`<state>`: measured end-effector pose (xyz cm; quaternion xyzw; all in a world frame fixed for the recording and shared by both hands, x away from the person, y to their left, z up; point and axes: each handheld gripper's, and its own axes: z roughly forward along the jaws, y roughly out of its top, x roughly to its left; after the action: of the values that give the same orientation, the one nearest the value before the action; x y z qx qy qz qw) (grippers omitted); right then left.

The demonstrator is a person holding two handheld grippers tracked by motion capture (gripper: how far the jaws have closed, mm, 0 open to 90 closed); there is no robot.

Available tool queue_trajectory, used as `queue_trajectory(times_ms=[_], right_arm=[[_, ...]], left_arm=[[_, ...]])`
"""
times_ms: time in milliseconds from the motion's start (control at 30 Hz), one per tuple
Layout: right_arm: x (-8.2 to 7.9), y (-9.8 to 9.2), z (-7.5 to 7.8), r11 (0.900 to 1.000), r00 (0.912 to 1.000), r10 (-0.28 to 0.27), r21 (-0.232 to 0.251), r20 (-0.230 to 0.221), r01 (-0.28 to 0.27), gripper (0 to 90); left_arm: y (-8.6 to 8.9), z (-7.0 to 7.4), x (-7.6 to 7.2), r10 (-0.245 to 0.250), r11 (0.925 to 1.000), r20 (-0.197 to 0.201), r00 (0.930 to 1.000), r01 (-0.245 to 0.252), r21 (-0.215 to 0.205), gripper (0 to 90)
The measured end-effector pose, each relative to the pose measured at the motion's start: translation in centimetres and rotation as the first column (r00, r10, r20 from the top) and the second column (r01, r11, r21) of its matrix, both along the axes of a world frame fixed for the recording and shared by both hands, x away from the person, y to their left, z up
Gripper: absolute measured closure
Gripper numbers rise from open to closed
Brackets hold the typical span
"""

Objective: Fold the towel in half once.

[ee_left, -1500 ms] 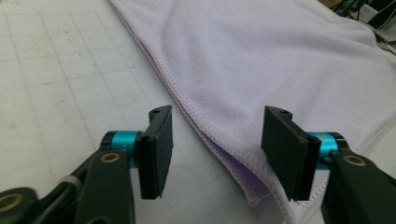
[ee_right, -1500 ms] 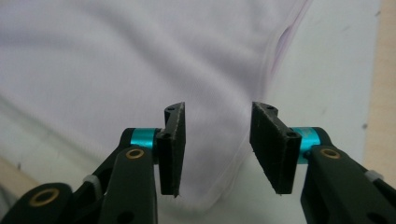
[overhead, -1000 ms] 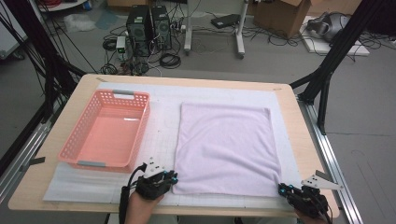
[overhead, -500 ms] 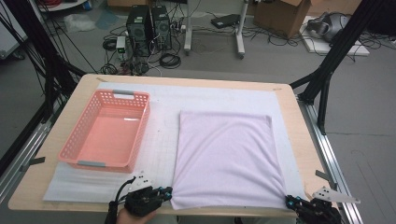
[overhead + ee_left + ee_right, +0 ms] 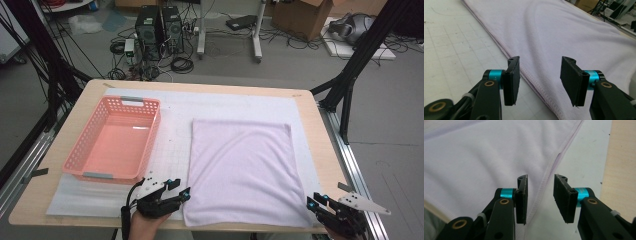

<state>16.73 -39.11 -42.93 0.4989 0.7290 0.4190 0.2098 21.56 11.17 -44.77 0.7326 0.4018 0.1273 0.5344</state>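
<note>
A pale lilac towel [image 5: 245, 172] lies flat at centre-right of the counter [image 5: 320, 130], beside a pink basket [image 5: 116, 141] at left. The left gripper [image 5: 182, 194] and right gripper [image 5: 314, 204], jaws parted and empty, flank its lower corners.

Even indoor light, soft shadows, slight blur, no glare

Towel [image 5: 242, 172] lies flat on mat [image 5: 175, 125], mat on table [image 5: 320, 150]. Basket [image 5: 116, 142] just left of towel. Left gripper [image 5: 181, 195] at towel's near left corner; right gripper [image 5: 316, 205] at near right corner.
</note>
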Motion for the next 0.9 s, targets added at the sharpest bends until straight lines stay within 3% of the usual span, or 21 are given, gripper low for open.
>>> queue_trajectory(times_ms=[333, 500, 567, 600, 667, 733, 800, 900], right_arm=[[4.0, 1.2, -0.6, 0.998, 0.9982, 0.056, -0.029, -0.023, -0.056, 60.5], [6.0, 1.6, -0.9, 0.994, 0.9947, 0.099, -0.039, -0.027, -0.1, 61.3], [6.9, 1.8, -1.3, 0.99, 0.9923, 0.115, -0.072, -0.046, -0.118, 66.1], [7.3, 1.9, -1.6, 0.987, 0.9927, 0.101, -0.117, -0.066, -0.108, 68.3], [7.8, 1.6, -1.8, 0.985, 0.9948, 0.085, -0.147, -0.056, -0.093, 70.9], [8.2, 1.1, -1.5, 0.983, 0.9985, 0.01, -0.184, -0.054, -0.019, 69.4], [8.5, 0.4, -1.4, 0.987, 0.9976, -0.019, -0.158, -0.066, 0.008, 68.6], [8.6, 0.2, -1.0, 0.997, 0.9995, 0.011, -0.081, -0.029, -0.013, 66.2]], left_arm=[[-0.4, 0.2, 4.0, 0.007, 0.9999, -0.012, 0.9999, -0.007, -0.01, 50.1], [-0.9, 0.2, 6.0, 0.007, 1.0, -0.013, 0.9999, -0.007, 0.003, 50.2], [-1.2, 0.1, 6.7, 0.009, 0.9997, -0.003, 1.0, -0.009, 0.021, 50.1], [-1.4, 0.2, 7.0, 0.006, 0.9996, 0.0, 1.0, -0.006, 0.029, 50.1], [-1.6, 0.3, 7.5, 0.002, 0.9989, 0.008, 1.0, -0.002, 0.046, 50.0], [-1.9, 0.4, 8.0, 0.009, 0.9986, 0.013, 0.9999, -0.009, 0.053, 49.8], [-1.9, 0.3, 8.5, 0.015, 0.9986, 0.003, 0.9999, -0.015, 0.051, 49.1], [-1.9, -0.1, 9.1, 0.038, 0.998, -0.009, 0.9992, -0.038, 0.05, 48.4]])
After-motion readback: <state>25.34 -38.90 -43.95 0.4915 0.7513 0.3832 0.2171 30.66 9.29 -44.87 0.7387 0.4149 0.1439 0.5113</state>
